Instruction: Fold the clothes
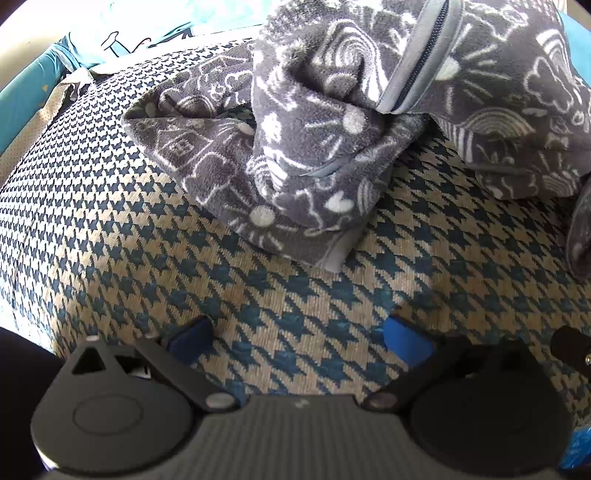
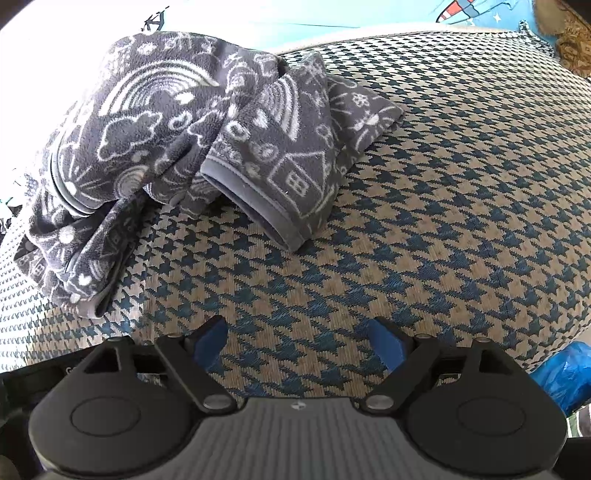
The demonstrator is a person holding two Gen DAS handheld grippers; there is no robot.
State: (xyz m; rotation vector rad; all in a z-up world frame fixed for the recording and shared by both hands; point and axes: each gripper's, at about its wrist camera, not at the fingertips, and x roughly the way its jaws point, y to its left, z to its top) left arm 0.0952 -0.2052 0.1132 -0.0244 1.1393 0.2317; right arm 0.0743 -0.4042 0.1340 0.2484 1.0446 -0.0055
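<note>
Fleece garment on the cushion

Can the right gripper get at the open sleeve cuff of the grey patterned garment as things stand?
Probably yes. The right gripper is open and empty, and only bare houndstooth cover lies between it and the sleeve cuff, which sticks out from the bunched garment with its rim exposed.

Beneath my tools, a broad padded surface in a woven houndstooth of dark teal and tan fills both views, curving away at the edges. Behind it, a bright turquoise sheet with white cartoon line drawings runs along the back; a rocket motif shows in the right view. Strong daylight washes out the upper left. A blue plastic bag lies at the lower right edge.
</note>
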